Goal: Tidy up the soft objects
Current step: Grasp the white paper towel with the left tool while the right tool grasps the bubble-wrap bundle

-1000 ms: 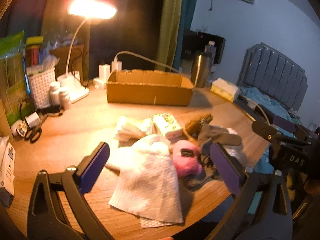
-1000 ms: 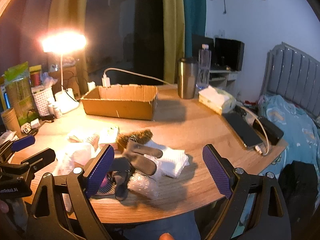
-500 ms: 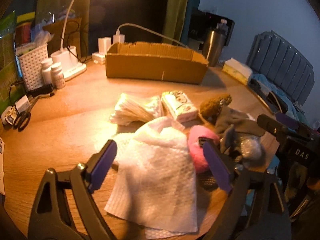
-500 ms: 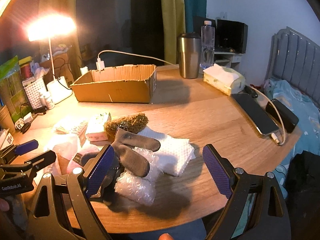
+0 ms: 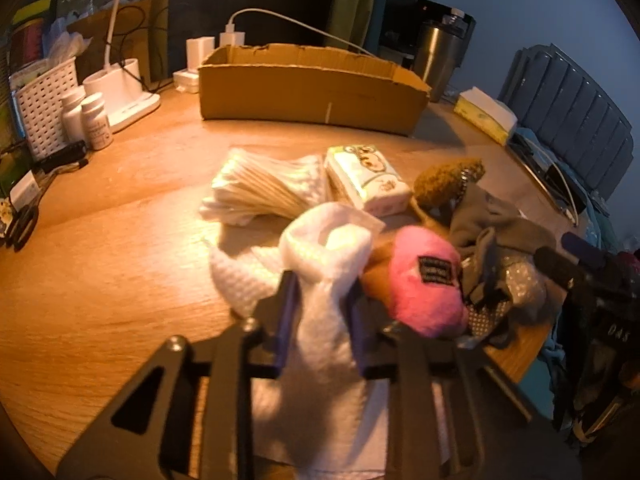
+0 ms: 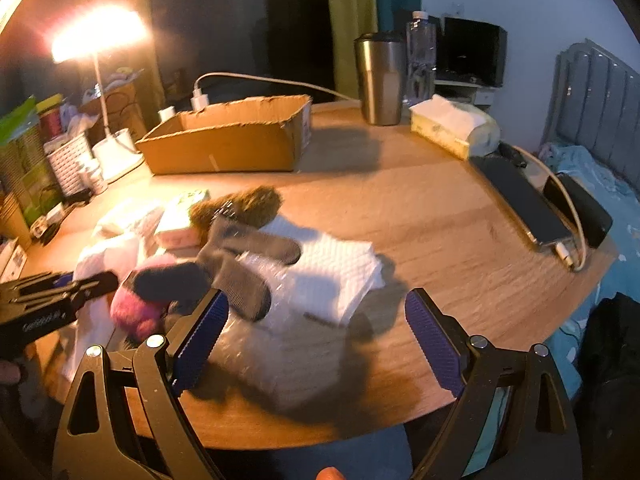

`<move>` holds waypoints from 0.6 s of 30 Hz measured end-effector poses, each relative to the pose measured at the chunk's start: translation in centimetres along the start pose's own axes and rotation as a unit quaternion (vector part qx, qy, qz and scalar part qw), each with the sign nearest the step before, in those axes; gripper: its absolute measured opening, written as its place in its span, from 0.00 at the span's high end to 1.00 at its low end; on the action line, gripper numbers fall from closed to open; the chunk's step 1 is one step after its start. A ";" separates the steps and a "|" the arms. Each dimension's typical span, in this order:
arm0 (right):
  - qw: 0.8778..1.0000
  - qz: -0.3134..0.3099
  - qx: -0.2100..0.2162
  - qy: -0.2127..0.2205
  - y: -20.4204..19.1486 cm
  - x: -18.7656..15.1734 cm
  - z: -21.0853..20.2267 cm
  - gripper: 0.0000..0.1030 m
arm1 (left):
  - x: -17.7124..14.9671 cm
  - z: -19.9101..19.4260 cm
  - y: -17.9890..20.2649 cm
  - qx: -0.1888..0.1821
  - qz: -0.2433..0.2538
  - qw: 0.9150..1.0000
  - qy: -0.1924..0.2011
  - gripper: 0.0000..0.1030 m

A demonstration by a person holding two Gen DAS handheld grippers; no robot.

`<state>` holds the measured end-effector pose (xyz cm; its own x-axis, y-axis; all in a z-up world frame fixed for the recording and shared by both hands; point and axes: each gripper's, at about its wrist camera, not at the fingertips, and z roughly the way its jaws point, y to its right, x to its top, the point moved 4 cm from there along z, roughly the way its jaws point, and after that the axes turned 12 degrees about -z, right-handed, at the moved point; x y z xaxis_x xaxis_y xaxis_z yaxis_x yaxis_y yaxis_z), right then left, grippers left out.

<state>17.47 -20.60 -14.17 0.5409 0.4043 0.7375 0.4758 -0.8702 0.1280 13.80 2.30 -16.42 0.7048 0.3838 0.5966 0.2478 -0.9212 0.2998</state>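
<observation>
Your left gripper (image 5: 320,300) is closing its jaws on the white textured cloth (image 5: 324,264): the fabric is bunched between the purple pads and both pads press into it, near the front edge of the desk (image 5: 120,240). Your right gripper (image 6: 316,336) has its jaws wide apart, nothing clamped; it hangs over the bubble wrap (image 6: 280,344) and a folded white paper towel (image 6: 332,276), with the left pad just beside a grey glove (image 6: 240,280). The pile of soft things sits mid-desk, front of the cardboard box (image 5: 312,92): pink plush (image 5: 424,284) touching the cloth on its right, grey glove and bubble wrap beyond that, brown fuzzy item (image 5: 448,180) behind, tissue pack (image 5: 368,180) and a bag of cotton swabs (image 5: 260,192) just behind the cloth. The box is open-topped; from the right wrist view its visible interior looks bare. Steel tumbler (image 6: 380,80), tissue box (image 6: 452,128) and phone (image 6: 520,204) sit off to the right, well apart from the pile. Lamp (image 6: 96,36) is lit at the left rear.
</observation>
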 end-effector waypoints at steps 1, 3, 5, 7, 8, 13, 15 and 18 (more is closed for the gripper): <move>1.000 -0.003 0.006 -0.001 -0.3 -0.2 0.0 0.10 | -0.1 -0.1 0.1 -0.001 0.002 1.000 0.001 0.82; 1.000 -0.007 0.016 -0.002 -1.0 -0.4 0.0 0.10 | -0.2 -0.5 0.4 -0.004 0.007 1.000 0.005 0.86; 1.000 -0.008 0.025 -0.003 -1.4 -0.6 0.1 0.11 | -0.4 -0.9 0.4 -0.004 0.008 1.000 0.008 0.86; 0.999 -0.011 0.031 -0.007 -1.9 -0.8 0.3 0.11 | -0.4 -1.3 0.3 -0.005 0.007 1.000 0.014 0.87; 0.999 -0.013 0.033 -0.009 -2.1 -0.9 0.5 0.11 | -0.3 -1.6 0.3 -0.006 0.006 1.000 0.019 0.87; 0.999 -0.003 0.051 -0.019 -2.3 -1.1 1.1 0.41 | 0.2 -3.3 0.3 -0.016 0.006 0.999 0.044 0.87; 0.998 0.001 0.063 -0.023 -2.3 -1.1 1.3 0.60 | 0.5 -3.9 0.3 -0.021 0.005 0.998 0.053 0.87; 0.996 0.016 0.080 -0.026 -2.3 -1.1 1.2 0.61 | 1.1 -4.7 0.3 -0.025 0.007 0.997 0.066 0.87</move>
<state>16.60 -18.69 -16.04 0.5898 0.3952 0.7042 0.5609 -0.8279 -0.0051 11.50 2.74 -12.16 0.6134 0.3795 0.6926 0.2034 -0.9233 0.3258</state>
